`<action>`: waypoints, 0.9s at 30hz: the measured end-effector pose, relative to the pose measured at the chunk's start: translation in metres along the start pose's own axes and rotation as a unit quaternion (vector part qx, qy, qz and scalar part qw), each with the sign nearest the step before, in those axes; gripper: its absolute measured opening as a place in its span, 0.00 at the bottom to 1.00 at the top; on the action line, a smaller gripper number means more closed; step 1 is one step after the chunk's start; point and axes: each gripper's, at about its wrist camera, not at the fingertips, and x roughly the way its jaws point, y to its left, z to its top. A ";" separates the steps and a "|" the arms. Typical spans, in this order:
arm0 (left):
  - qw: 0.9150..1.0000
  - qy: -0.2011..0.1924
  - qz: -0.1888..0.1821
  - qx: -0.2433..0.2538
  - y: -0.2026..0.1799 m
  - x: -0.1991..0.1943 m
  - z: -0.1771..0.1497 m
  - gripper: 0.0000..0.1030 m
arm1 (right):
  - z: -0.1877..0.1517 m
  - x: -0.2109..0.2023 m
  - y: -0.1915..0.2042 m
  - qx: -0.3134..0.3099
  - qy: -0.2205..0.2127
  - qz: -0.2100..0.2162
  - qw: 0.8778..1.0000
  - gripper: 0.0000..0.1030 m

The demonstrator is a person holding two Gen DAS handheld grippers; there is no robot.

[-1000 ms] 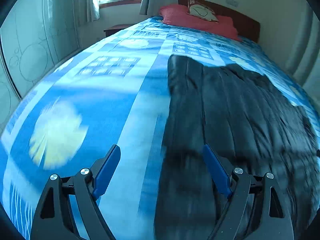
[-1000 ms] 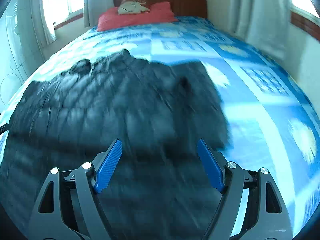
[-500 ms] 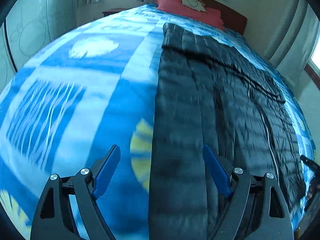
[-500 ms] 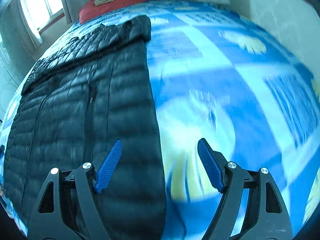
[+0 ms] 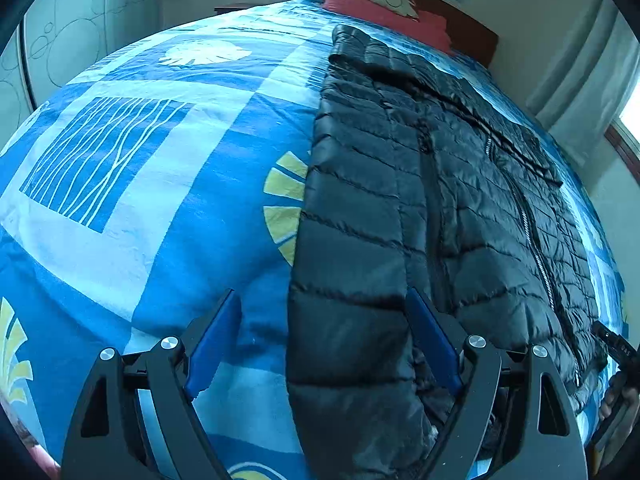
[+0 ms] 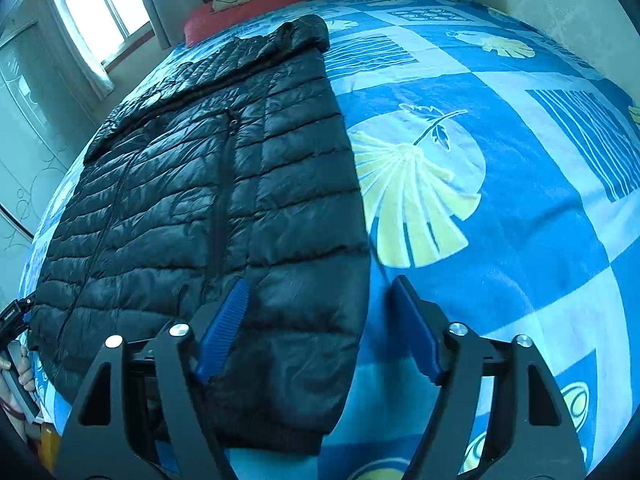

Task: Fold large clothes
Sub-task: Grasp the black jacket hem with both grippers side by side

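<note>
A black quilted puffer jacket (image 5: 440, 200) lies flat on the bed, zipper up, hem toward me and collar toward the pillows. It also shows in the right wrist view (image 6: 208, 184). My left gripper (image 5: 324, 336) is open, its jaws straddling the jacket's left hem corner close above it. My right gripper (image 6: 320, 320) is open, its jaws straddling the jacket's right hem corner. Neither holds anything.
The bed carries a blue patterned cover (image 5: 160, 184), which also shows in the right wrist view (image 6: 500, 168). Red pillows (image 5: 384, 12) lie by the wooden headboard. Curtains and a window (image 6: 100, 20) stand at the side. A wardrobe (image 5: 80, 40) is on the left.
Both grippers have dropped back from over the jacket's middle to its near hem corners and come lower. The jacket lies unmoved. Both stay open.
</note>
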 end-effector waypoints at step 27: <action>0.999 -0.015 -0.046 0.003 -0.012 -0.032 -0.022 0.17 | -0.019 -0.026 0.013 -0.017 -0.011 0.055 0.998 0.14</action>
